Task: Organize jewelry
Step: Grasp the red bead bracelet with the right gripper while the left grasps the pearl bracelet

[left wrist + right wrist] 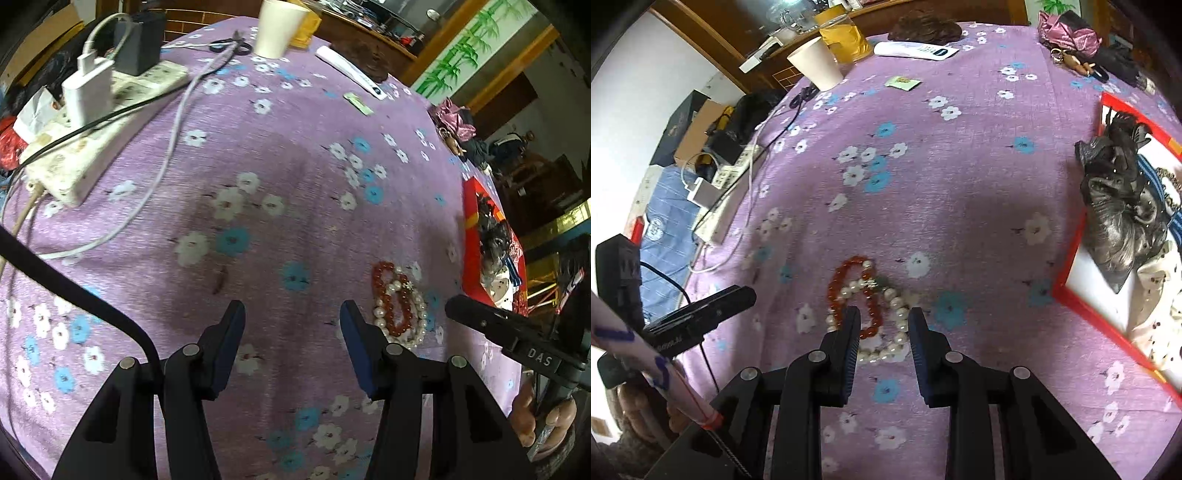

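We count two bracelets lying tangled together on the purple flowered cloth of the counter (960, 184): one red bead bracelet (836, 282) and one white pearl bracelet (897, 306), the red loop lying across the pearl one. In the right wrist view they sit at about 12 o'clock from the right gripper (882, 319), whose two fingers (849, 332) stand apart just above the strands, touching neither that we can tell; the left finger covers part of both loops. From the left gripper (291, 314) the same pair lies at roughly 2 o'clock, just beside its right finger, and its own fingers are spread wide over bare cloth, holding nothing. Farther off we see one paper cup (280, 27) at 12 o'clock, one power strip (110, 122) with one white charger and one dark adapter plugged in at 10 o'clock, and one red-rimmed tray (1071, 295) at 3 o'clock in the right view, holding a dark crumpled bundle (1115, 206) and pale dotted fabric. The tray runs off the frame edge, and what lies under the bundle is hard to make out. Of each hand, only a few fingers show at the corners.
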Available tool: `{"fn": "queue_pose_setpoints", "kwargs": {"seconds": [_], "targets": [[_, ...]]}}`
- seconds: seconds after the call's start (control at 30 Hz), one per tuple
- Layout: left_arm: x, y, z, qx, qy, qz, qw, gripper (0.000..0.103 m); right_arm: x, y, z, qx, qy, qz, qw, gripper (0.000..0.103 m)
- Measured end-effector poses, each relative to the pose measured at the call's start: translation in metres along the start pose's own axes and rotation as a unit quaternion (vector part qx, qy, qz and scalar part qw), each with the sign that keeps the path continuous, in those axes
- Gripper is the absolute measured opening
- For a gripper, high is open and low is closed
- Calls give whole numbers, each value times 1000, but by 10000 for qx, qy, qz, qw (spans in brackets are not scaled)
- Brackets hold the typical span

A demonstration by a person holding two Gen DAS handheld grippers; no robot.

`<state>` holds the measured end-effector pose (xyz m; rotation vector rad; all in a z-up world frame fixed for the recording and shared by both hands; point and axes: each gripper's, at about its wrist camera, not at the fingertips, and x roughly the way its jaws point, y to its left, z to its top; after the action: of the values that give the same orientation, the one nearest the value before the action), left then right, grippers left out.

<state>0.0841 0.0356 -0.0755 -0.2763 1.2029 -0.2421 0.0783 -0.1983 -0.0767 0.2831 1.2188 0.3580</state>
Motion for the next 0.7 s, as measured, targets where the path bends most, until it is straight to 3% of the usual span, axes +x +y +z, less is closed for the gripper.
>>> {"fn": "queue_pose_setpoints", "kwargs": {"seconds": [0.3,0.5,0.6,0.7], "targets": [[-3,2,-4,23,2,13,10000,52,38,20,29,-286,74,-240,9993,29],[-6,11,-6,-52,-68,18,10000,52,51,35,27,-666,239,-564,9959,29],[-4,10,-5,-77,-44,5,10000,52,55,43,25,-918,244,-848,9919,8],[0,3,-6,2,1,-5,10000,52,54,47,21,-1048,256,-866,9904,8]]}}
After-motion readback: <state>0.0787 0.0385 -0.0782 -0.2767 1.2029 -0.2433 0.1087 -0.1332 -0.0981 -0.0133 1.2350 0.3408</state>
